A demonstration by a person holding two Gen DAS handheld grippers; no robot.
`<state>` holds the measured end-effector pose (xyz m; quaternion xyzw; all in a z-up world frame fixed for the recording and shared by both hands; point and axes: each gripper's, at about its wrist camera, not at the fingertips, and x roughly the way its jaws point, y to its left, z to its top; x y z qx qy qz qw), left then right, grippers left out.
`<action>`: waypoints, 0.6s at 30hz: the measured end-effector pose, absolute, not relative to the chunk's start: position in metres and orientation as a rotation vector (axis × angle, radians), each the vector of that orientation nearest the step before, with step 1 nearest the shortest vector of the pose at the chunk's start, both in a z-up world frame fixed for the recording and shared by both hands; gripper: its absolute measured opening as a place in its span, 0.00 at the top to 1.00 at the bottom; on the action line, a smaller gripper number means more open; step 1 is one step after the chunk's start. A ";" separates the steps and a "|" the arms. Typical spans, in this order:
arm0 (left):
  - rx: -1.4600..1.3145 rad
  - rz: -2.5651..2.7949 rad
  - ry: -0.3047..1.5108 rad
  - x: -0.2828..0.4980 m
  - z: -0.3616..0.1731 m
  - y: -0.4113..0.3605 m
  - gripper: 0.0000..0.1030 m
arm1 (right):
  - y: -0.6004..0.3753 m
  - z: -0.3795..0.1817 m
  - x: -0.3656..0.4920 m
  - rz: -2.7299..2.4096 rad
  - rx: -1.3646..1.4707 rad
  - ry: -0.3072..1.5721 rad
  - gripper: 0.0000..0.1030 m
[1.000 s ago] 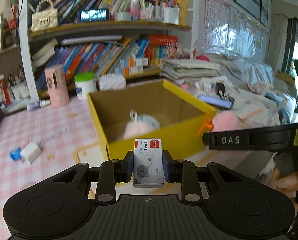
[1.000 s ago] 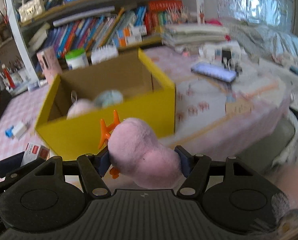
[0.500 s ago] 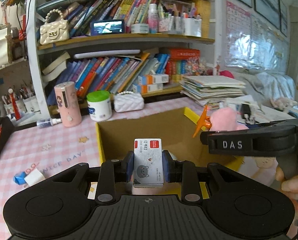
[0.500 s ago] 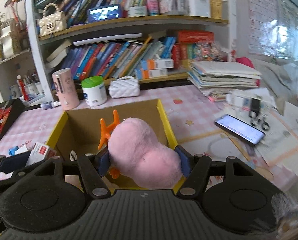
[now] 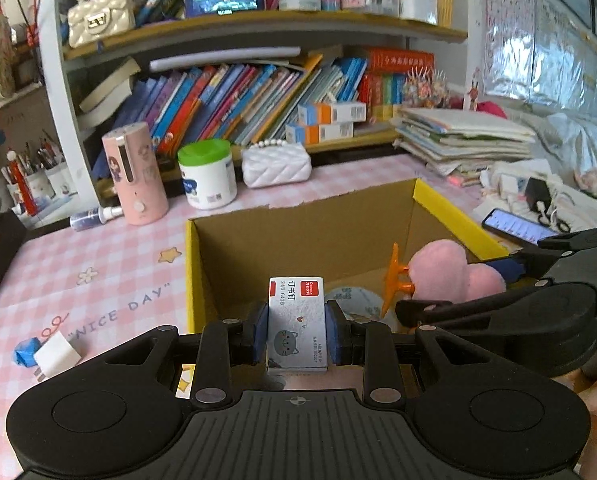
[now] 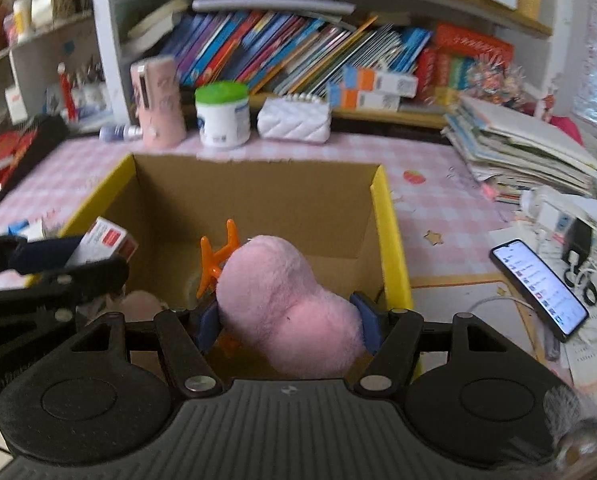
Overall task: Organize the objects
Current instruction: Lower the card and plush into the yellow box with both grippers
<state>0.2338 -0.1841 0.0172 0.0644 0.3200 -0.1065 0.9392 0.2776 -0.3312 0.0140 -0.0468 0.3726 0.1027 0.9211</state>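
From the left wrist, the left claw (image 5: pixel 297 334) is pinching a small staple box (image 5: pixel 297 322), grey with a red label and a cat drawing, its blue pads (image 5: pixel 260 334) pressed on both long sides. The staple box stands upright over the near edge of an open cardboard box (image 5: pixel 454 216) with yellow outer walls, which sits on the bench (image 5: pixel 98 280) under a pink checked cloth printed "NICE DAY". A round pale blue thing lies on the box floor just past the staple box; what it is cannot be told. To the right, the right claw (image 5: pixel 450 286) reaches over the box and grips a pink plush toy (image 5: pixel 446 272) with orange feet. Left of the box on the cloth lies a white plug (image 5: pixel 56 356) beside a blue scrap. Behind the box stand a pink bottle (image 5: pixel 134 176), a white jar (image 5: pixel 208 174) with a green lid and a white quilted purse (image 5: pixel 276 166), in front of a bookshelf (image 5: pixel 258 28) full of books. A phone (image 5: pixel 516 226) with its screen lit lies at the right.

From the right wrist, the right claw (image 6: pixel 286 320) is pinching the pink plush toy (image 6: pixel 282 300) across its body, the blue pads (image 6: pixel 368 318) sunk into the fur and the jaws standing about half apart around it. The toy hangs above the inside of the cardboard box (image 6: pixel 390 236), its orange feet (image 6: pixel 218 256) pointing toward the far wall. At the left, the left claw (image 6: pixel 74 254) holds the staple box (image 6: pixel 106 240) over the box's left rim. Something pale pink lies on the box floor beneath it. The phone (image 6: pixel 538 284) lies on the bench (image 6: pixel 438 200) to the right of the box, near a stack of papers (image 6: pixel 526 148).
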 end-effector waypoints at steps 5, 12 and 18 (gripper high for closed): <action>0.138 -0.203 0.691 0.249 0.007 -0.184 0.73 | -0.323 0.004 0.293 0.248 -0.180 0.791 0.37; 0.143 -0.193 0.741 0.264 -0.003 -0.180 0.73 | -0.315 -0.001 0.307 0.303 -0.270 0.822 0.37; 0.192 -0.198 0.736 0.265 -0.007 -0.186 0.73 | -0.305 -0.004 0.310 0.349 -0.366 0.864 0.37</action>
